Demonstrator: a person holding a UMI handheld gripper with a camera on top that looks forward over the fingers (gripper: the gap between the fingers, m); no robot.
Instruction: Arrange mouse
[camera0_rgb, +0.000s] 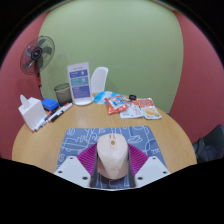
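Gripper view: the mouse (112, 157), pale beige, sits on the mouse pad (85, 140), a grey patterned mat on the round wooden table (165, 140); the gripper (112, 170) has its two fingers flanking the mouse, pink pads (141, 163) close against its sides. Whether both pads truly press on the shell or only stand beside it cannot be told, since the mouse also rests on the mat; I would judge it a narrow stance, around the mouse, grip unproven.

Taking the mouse as landmark: beyond it, across the mat's far edge, lie snack packets (133, 104) in red and white; further beyond and to the left stands a card stand (78, 82) with a white board (100, 80) just beside it; a dark cup (63, 93) and a blue-lidded jar (49, 104) sit left of those; a white box (32, 108) lies farthest left, near the table's rim; a fan (37, 55) stands behind the table.

Risks, as judgement: the rounded, smooth shell could squirt forward out of the pads if they close off-centre; a loose grip might let it rotate while being shifted; dragging rather than lifting could ruck the mat; a long push ahead might knock the packets.
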